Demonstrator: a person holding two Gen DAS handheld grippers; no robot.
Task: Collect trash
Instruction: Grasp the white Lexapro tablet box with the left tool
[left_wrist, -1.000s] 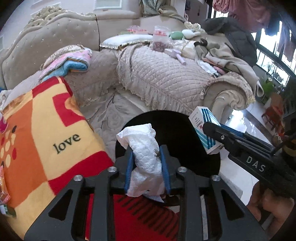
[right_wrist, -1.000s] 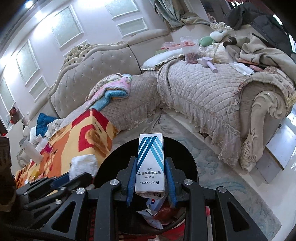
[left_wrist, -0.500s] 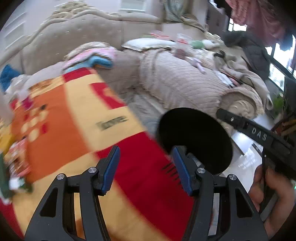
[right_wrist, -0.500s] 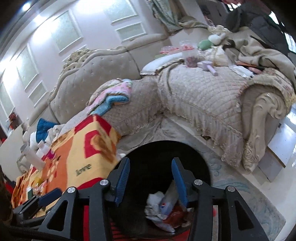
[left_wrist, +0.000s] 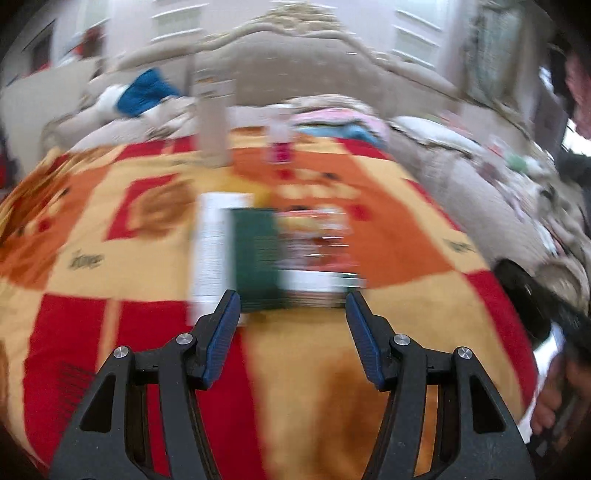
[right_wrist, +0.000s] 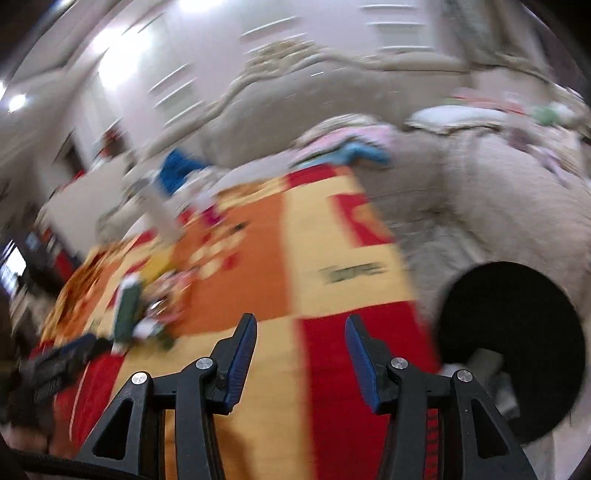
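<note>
**Both grippers empty over the blanket, bin off to the right**

Left wrist view, left to right. At 9 o'clock the blanket spreads in red, orange and yellow blocks, covering most of the picture. Towards 11 o'clock a tall pale carton stands upright on its far edge, with blue cloth on the sofa behind it. At the centre, just beyond the fingertips, lies a heap of trash: a white box, a dark green box touching its right side, and a red-and-white wrapper right of that; all are blurred. A small pink bottle stands at 12 o'clock. The left gripper reaches up from 6 o'clock, its jaws apart with nothing between them. At 3 o'clock the dark rim of the bin shows beside the blanket's edge, and below it, near 4 o'clock, a hand grips the other tool.

Right wrist view, left to right. At 8 o'clock the other tool's dark fingers lie blurred over the blanket, with the green box and the wrapper just beyond them. The pale carton leans at 10 o'clock. The right gripper sits at 6 o'clock; its jaws have just been opening and are apart, empty, above the blanket. At 4 o'clock the round black bin stands just beside the blanket, with pale scraps inside it. The quilted sofa fills 2 o'clock.
</note>
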